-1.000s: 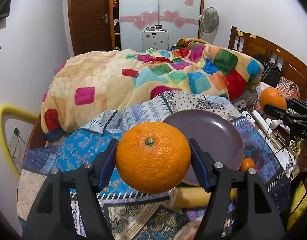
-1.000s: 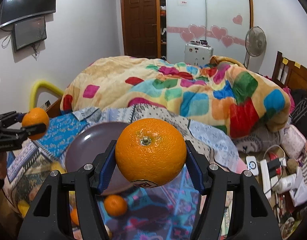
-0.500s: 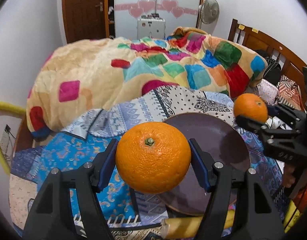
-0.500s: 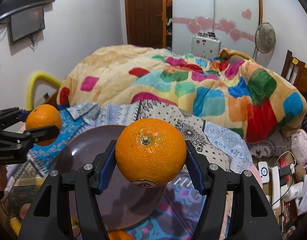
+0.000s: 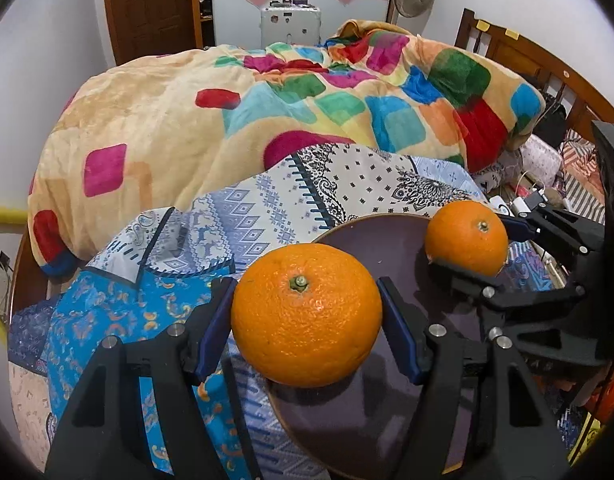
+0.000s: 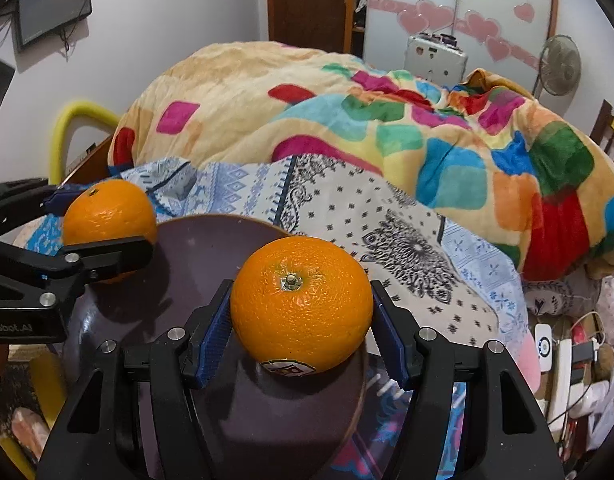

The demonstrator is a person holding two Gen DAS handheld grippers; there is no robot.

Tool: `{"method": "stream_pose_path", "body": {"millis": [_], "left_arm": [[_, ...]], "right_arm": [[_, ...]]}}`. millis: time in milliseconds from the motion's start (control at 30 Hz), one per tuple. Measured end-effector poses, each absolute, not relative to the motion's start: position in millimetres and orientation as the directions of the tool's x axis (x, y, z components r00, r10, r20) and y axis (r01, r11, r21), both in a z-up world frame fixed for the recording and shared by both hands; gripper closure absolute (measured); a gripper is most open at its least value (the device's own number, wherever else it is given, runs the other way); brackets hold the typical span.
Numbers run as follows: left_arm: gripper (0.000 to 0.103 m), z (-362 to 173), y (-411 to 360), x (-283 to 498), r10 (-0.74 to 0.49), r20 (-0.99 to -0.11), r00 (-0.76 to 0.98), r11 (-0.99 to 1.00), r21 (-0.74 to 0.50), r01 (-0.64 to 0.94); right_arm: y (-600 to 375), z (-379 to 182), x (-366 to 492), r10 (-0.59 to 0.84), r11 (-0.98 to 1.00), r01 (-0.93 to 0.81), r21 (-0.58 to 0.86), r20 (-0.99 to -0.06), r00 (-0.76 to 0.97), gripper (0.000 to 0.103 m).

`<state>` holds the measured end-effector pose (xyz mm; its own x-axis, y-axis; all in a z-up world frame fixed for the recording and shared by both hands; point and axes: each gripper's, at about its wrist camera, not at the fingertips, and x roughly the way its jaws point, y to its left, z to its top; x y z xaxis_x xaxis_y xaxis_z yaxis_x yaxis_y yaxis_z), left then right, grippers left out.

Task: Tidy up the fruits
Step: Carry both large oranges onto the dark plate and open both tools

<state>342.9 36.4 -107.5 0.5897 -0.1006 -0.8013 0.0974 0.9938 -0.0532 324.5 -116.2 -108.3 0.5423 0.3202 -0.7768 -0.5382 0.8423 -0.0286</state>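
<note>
My left gripper (image 5: 307, 316) is shut on a large orange (image 5: 306, 314), stem up, over the left rim of a dark purple plate (image 5: 391, 236). My right gripper (image 6: 301, 312) is shut on a second orange (image 6: 301, 304) that bears a sticker underneath; it hangs over the plate (image 6: 211, 240) on the right side. Each view shows the other gripper too: the right one with its orange (image 5: 467, 236) at the plate's far right, the left one with its orange (image 6: 109, 216) at the plate's far left edge.
The plate lies on patterned blue and white cloths (image 5: 267, 204) at the foot of a bed heaped with a colourful patchwork blanket (image 5: 307, 92). Cables, chargers and small items (image 6: 563, 352) crowd the right side. A yellow tube (image 6: 73, 120) curves at the left wall.
Both grippers have come forward and down with their oranges, closing in on each other over the plate, which now looks larger and nearer in both views.
</note>
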Motion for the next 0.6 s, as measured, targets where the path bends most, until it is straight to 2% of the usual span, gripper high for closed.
{"method": "stream_pose_path", "body": {"millis": [400,500,600], "left_arm": [[0.034,-116.3,28.8,350.2,-0.108,-0.815,0.569,0.991,-0.043,0.126],[0.034,-113.7,32.2,349.7,-0.136,-0.815,0.563,0.989,-0.081,0.122],[0.032,-102.4,31.5,341.5,-0.141,-0.797,0.587,0.989,-0.086,0.122]], "right_arm": [[-109.9,-113.5,320.7,0.303,0.819,-0.569,-0.076,-0.784,0.541,0.040],[-113.4,-107.9,315.6,0.317,0.818,-0.570,-0.072,-0.772,0.552,0.033],[-114.9,-101.9,309.3,0.314,0.818,-0.569,-0.084,-0.763,0.565,0.032]]}}
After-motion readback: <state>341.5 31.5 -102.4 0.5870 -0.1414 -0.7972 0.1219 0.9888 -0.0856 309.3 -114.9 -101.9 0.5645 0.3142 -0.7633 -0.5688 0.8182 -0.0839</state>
